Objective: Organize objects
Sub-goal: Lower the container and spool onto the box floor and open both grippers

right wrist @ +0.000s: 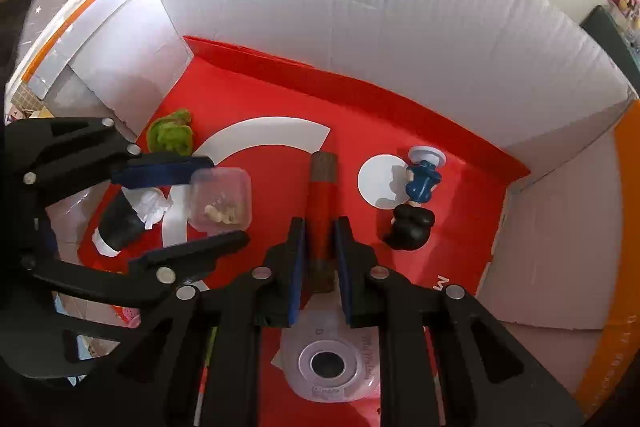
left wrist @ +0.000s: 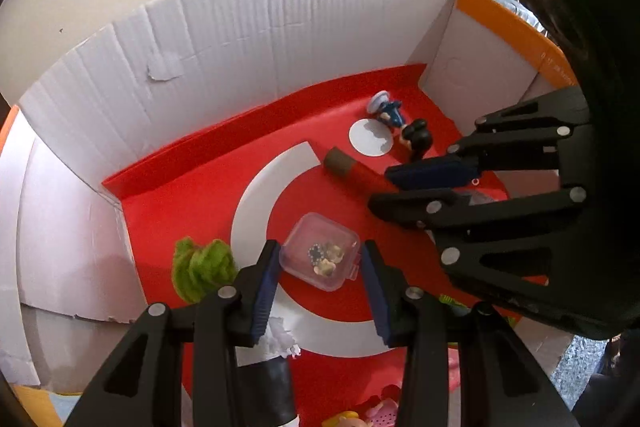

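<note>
Two tools are down inside a white corrugated cardboard box (left wrist: 224,39) with a red-and-white printed floor. Left tool (left wrist: 320,263), bottom centre of the left wrist view: pinching a small clear square plastic container (left wrist: 320,251) holding small pale and dark bits, pads against its sides. Right tool (right wrist: 320,247), bottom centre of the right wrist view: pressed onto a red tube with brown ends (right wrist: 322,203), which lies pointing away up the frame. Below that tool, a white round-lensed device (right wrist: 326,367) on the floor. Lower left of the left wrist view: black cup with crumpled white paper (left wrist: 280,367); fuzzy green clump (left wrist: 202,267) beside it. Farther back, upper right: black-headed, blue-bodied toy figure on a white base (left wrist: 400,125), lying tipped over next to a white printed disc (left wrist: 370,137), near the back wall.
</note>
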Tool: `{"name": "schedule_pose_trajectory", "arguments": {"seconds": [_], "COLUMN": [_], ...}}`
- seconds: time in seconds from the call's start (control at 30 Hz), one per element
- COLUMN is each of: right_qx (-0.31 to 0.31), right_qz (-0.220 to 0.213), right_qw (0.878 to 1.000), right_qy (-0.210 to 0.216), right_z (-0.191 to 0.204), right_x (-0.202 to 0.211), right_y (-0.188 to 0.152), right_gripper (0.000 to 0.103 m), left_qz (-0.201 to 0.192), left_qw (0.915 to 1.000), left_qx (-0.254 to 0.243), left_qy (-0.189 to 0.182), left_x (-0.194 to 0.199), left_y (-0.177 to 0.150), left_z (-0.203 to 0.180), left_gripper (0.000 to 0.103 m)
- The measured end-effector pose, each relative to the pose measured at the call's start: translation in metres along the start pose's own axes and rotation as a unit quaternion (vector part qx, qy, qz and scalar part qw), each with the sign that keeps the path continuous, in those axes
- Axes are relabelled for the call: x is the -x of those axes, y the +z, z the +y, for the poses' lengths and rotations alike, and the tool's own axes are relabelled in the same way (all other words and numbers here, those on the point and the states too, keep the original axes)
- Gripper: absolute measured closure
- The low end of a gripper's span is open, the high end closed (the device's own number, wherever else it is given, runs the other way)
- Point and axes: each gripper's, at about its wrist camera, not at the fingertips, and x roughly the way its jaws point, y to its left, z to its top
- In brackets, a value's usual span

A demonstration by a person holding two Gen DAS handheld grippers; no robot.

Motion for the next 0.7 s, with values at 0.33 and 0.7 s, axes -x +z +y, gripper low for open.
{"name": "schedule_pose_trajectory", "arguments": {"seconds": [0.33, 0.7], "right_qx": [0.001, 0.003], "right_qz": [0.0, -0.004], "right_qw": [1.0, 1.0], "right_qy": [-0.003, -0.006], "right_z": [0.003, 0.004], "right_x": [0.005, 0.01], "right_y": [-0.007, -0.012], "right_gripper": [0.088, 0.088], "left_qz": [0.005, 0.002], "left_qw": [1.0, 1.0], "left_qx": [-0.002, 0.0], "left_qy": [0.003, 0.002], "left_x": [0.005, 0.005], "left_y": [-0.004, -0.006], "left_z": [0.0, 0.0], "left_gripper": [0.06, 0.06]}}
